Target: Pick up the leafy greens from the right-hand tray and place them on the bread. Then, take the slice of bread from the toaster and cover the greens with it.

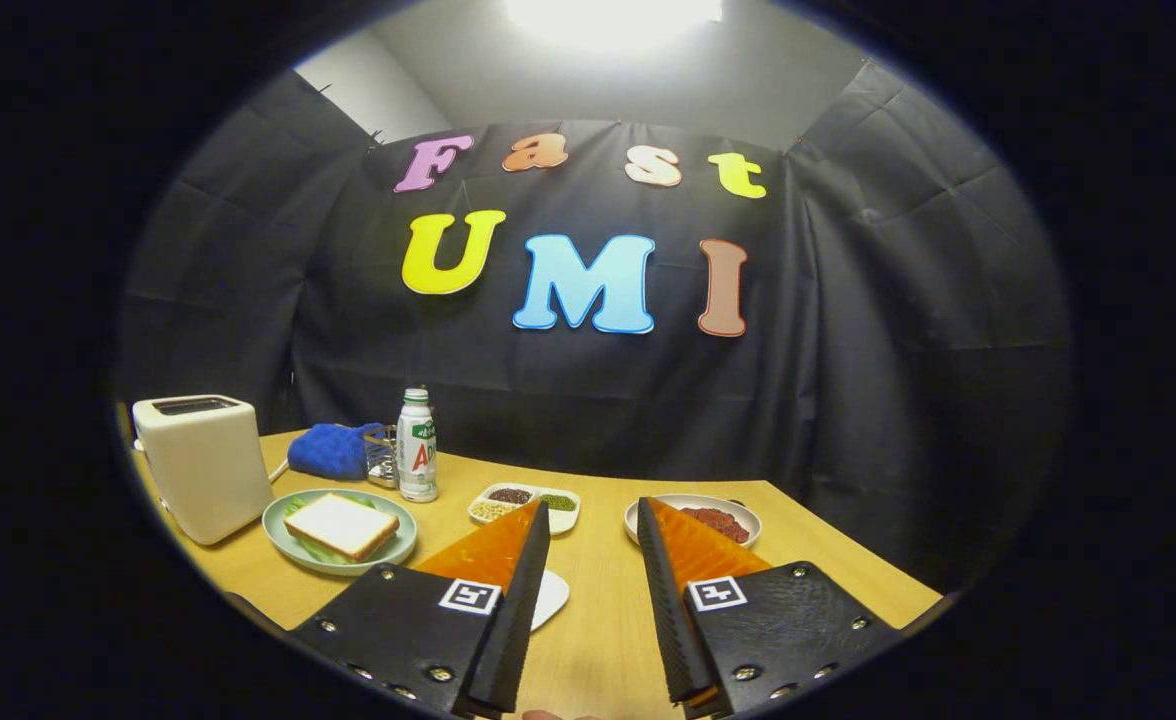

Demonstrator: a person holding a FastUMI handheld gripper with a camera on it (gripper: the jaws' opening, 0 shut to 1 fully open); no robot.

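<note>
Bread (340, 524) lies on the green plate (283, 520) at the far left, with green leaf peeking out beneath it. I judge the sandwich looks covered; the toaster (203, 465) slot shows no slice. My gripper (593, 520) hovers wide open, holding nothing.

A wooden table (598, 620) carries everything. Taking the green plate (288, 535) as landmark: the toaster (206, 462) stands just beside it, a blue cloth (328, 450) and a bottle (416, 445) sit behind it, a divided dish (526, 500) lies past the bottle, and a white bowl (738, 510) (reddish contents) rests well apart.
</note>
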